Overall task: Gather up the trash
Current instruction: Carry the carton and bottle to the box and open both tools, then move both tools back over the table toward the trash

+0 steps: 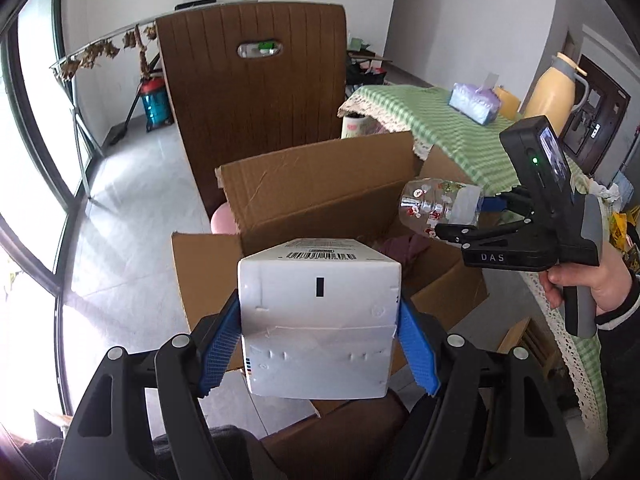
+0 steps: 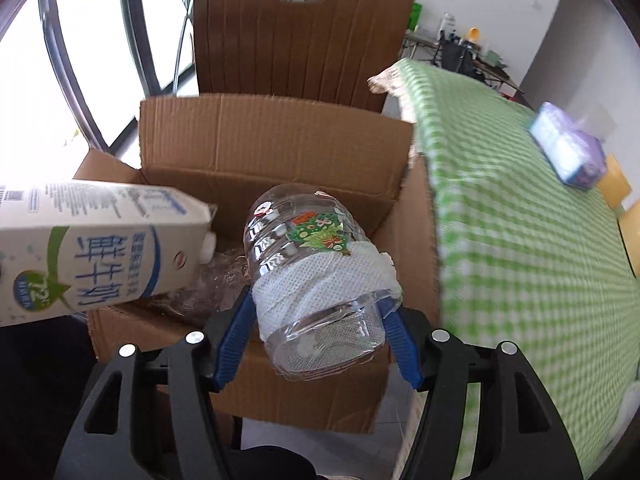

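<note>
A green checked cloth (image 2: 520, 216) is covering the table (image 1: 558, 320), lace edge hanging over. A purple tissue pack (image 1: 475, 103) and a yellow jug (image 1: 554, 94) are sitting on it. The cardboard box (image 1: 320, 184) is resting beside the table.

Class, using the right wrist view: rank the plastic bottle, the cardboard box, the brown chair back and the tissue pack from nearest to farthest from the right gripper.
1. plastic bottle: between the right gripper fingers.
2. cardboard box: just beyond and below, open.
3. tissue pack: right, on the green checked table.
4. brown chair back: behind the box.
Items 3 and 4 are too close to call.
</note>
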The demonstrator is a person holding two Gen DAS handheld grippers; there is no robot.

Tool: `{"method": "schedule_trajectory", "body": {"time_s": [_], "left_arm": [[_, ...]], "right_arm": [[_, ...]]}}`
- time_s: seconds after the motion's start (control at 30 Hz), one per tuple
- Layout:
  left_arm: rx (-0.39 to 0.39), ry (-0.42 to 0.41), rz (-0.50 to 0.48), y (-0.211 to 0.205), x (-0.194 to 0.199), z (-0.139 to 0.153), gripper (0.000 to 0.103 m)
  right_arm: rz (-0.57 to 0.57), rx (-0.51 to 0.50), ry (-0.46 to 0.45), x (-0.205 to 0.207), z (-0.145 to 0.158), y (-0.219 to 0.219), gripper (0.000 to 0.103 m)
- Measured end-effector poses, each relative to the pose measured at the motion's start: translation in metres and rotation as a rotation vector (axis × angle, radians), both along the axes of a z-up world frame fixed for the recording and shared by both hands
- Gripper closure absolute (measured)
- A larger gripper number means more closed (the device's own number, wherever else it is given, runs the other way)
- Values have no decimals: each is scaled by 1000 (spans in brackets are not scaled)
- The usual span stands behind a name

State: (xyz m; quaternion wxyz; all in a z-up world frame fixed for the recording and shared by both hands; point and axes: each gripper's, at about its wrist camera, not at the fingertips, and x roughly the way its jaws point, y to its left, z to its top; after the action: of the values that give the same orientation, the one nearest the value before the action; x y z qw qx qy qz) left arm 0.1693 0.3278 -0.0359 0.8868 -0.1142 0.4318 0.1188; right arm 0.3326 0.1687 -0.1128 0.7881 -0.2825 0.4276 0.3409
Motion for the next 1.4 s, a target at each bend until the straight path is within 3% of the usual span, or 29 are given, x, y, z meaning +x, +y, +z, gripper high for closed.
{"method": "schedule_trajectory", "body": {"time_s": [0.13,0.27,0.4,0.5,0.6,0.77,0.83,0.93,1.07,1.23,1.4], "left_arm": [[-53,13,47,14,19,-13,32],[-69,4,85,21,48,-14,31],[7,-10,135,30,87,-15,30],[17,-47,62,33,117,-26,30],[13,-72,76,34,134,-29,31],[70,-59,69,26,160,-36,31],[79,-74,86,28,163,-37,30],[10,-85,94,36,160,-33,27],[-28,-148,102,43,143,-3,24],[23,-229,82,39,113,45,23],[39,-227,74,36,86,71,23]], "right_arm": [[-12,-82,-38,11,-25,18,37],[-16,-102,-69,18,-26,29,32],[-47,-17,-65,33,-5,24,31],[-92,69,-81,43,14,15,27],[-106,148,-49,48,29,4,25],[-103,165,-40,45,38,1,25],[-98,164,-39,40,40,3,25],[-85,163,-40,33,46,-1,25],[-83,163,-44,23,52,-7,25],[-79,172,-42,12,61,-14,25],[-61,180,-39,3,68,-19,25]]}}
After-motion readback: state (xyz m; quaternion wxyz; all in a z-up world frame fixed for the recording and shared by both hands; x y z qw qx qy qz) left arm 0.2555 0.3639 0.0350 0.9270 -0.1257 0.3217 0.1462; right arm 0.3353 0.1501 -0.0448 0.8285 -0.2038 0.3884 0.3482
